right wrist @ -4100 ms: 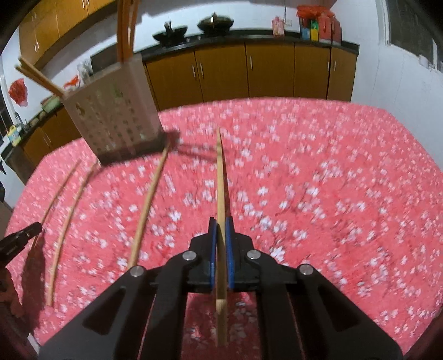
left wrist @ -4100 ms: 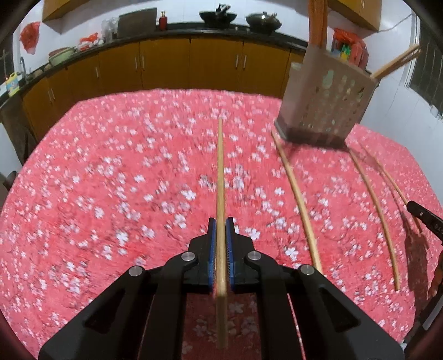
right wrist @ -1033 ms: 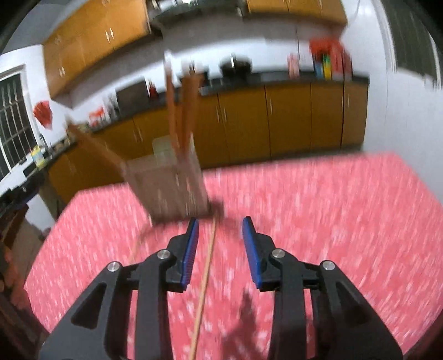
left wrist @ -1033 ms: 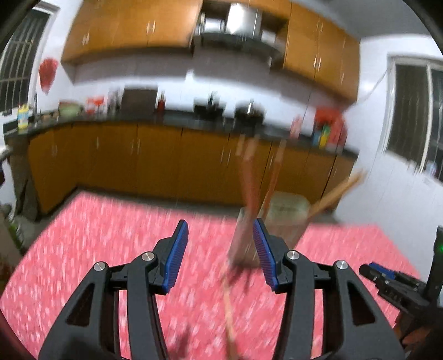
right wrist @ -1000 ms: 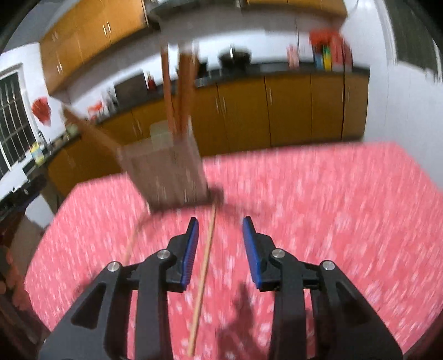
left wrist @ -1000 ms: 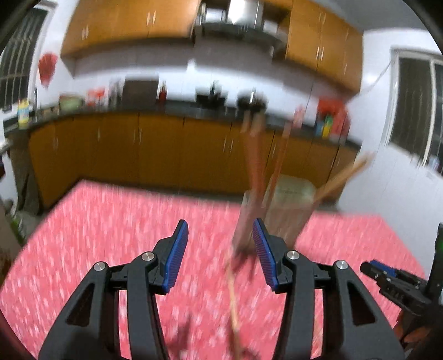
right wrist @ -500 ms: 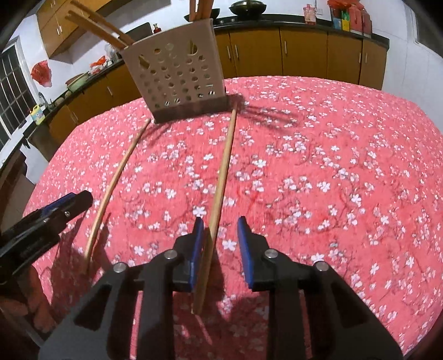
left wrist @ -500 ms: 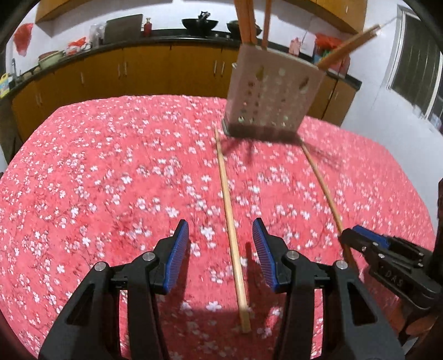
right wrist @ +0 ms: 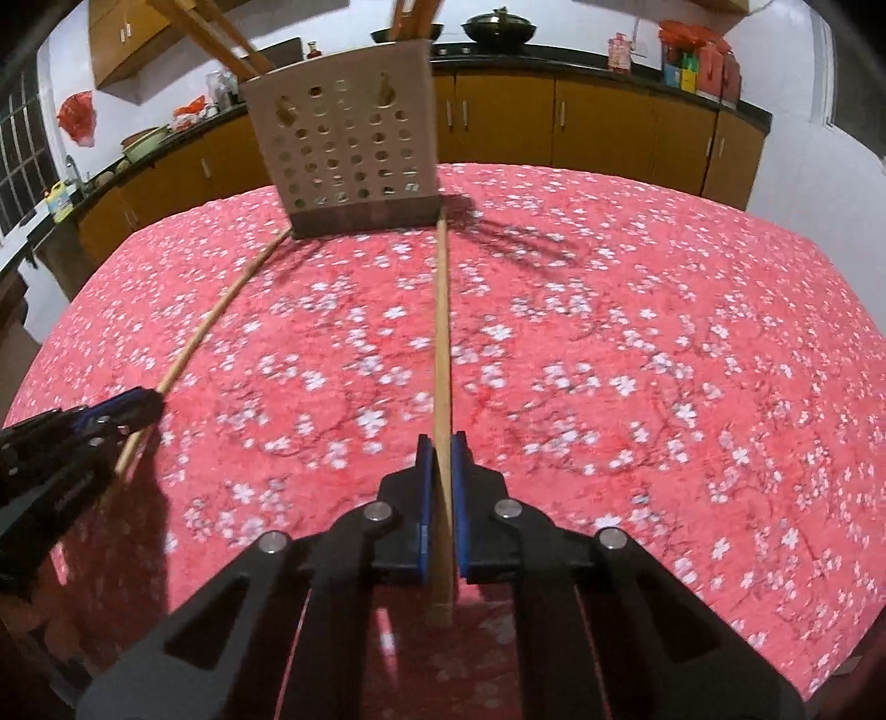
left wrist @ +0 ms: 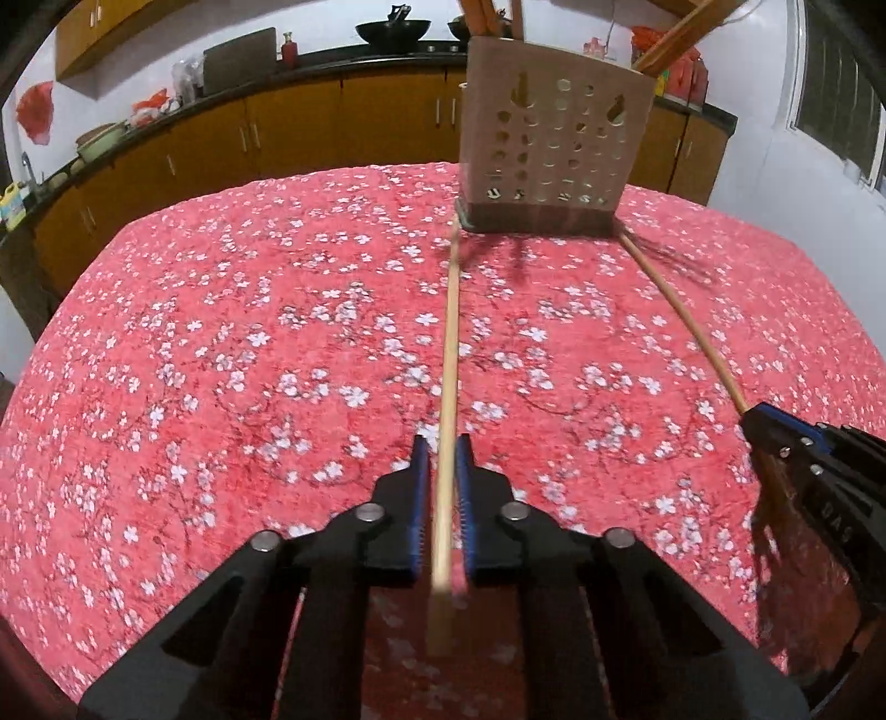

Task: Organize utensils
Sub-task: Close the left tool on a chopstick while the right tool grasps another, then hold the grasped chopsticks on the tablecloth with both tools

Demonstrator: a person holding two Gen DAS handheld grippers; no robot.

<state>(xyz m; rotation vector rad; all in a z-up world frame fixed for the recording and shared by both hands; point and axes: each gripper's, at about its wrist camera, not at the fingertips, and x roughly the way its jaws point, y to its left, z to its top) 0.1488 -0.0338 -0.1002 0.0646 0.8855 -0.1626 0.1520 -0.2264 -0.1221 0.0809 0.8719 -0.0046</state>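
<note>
- The left gripper [left wrist: 441, 471] is clamped on the left chopstick [left wrist: 451, 332], near its near end.
- The right gripper [right wrist: 434, 468] grips the right chopstick [right wrist: 441, 321] likewise.
- Both sticks' far tips lie at the holder [left wrist: 548, 149] base, on the red cloth [left wrist: 221, 360].

Orange-brown cabinets [left wrist: 310, 133] under a dark counter [right wrist: 581, 52], white walls [left wrist: 775, 183], perhaps a barred window [left wrist: 841, 88].
</note>
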